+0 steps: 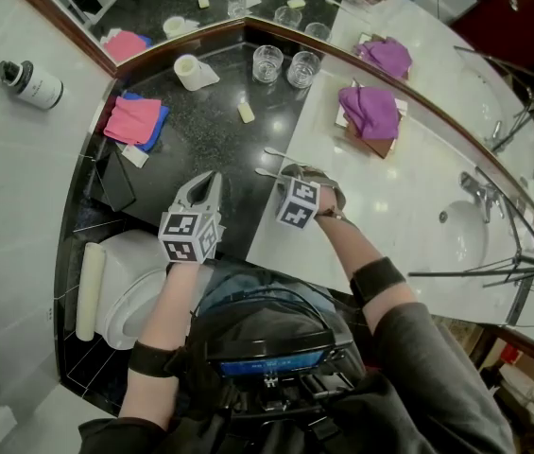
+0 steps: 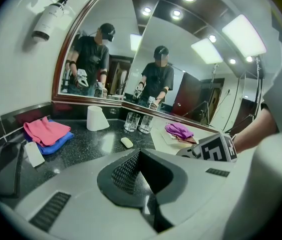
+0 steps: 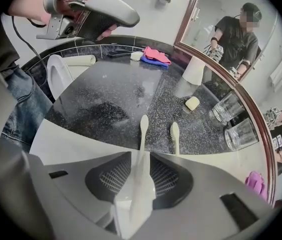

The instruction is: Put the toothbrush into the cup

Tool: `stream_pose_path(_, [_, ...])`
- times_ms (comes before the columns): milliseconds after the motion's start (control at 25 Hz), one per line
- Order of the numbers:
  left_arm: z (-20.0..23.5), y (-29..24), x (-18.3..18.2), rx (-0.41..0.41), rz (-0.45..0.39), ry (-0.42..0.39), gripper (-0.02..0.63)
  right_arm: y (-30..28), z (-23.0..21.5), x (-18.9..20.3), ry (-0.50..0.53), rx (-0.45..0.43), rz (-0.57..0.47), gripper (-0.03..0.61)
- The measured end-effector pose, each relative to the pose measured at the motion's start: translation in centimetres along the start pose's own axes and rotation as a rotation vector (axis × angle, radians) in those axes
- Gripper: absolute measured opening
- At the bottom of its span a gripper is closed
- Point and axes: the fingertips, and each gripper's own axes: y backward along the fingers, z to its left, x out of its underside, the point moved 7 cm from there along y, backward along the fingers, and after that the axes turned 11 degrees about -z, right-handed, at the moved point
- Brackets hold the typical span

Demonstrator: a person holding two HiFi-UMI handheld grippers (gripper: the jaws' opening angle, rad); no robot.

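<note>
White toothbrush (image 3: 142,129) lay on the counter (image 3: 61,139) between the right gripper's (image 3: 141,156) parted jaws, a gap only the right gripper view showed. Glass cups (image 3: 225,109) stood at two o'clock. The left gripper (image 2: 140,154) was closed and empty.

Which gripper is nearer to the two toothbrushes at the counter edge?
Right. The right gripper stands over one toothbrush, which lies between its open jaws; the left gripper, shut, is apart, above the black counter.

- The toothbrush (image 3: 139,174), lower middle of the right gripper view: its handle end blurs into the pale counter (image 3: 81,144) between the jaws of my right claw (image 3: 141,156).
- The second toothbrush (image 3: 174,134), just right of it: its handle is hidden behind that claw.
- The bottle (image 2: 47,19), upper left of the left gripper view: its label is too small to read.
</note>
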Motion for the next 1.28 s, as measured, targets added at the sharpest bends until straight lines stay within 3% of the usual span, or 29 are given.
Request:
stream_pose_path(400, [-0.7, -0.5, -0.2, 0.031, 0.003, -0.005, 0.000, 1.8, -0.7, -0.3, -0.023, 0.032, -0.043, 0.138])
stream_pose_path(600, [-1.2, -1.0, -0.7, 0.055, -0.001, -0.024, 0.000, 4.8, -1.5, -1.5, -0.073, 0.075, -0.132, 0.138])
stream_pose_path(960, [-3.2, -1.7, -2.7, 0.107, -0.014, -0.078, 0.000, 13.6, -4.6, -1.9, -0.401, 0.260, -0.422, 0.035])
stream_pose_path(1280, [-5.0, -1.8, -4.0, 0.142, -0.024, -0.115, 0.000, 19.5, -4.5, 2.7, -0.660, 0.416, -0.580, 0.018])
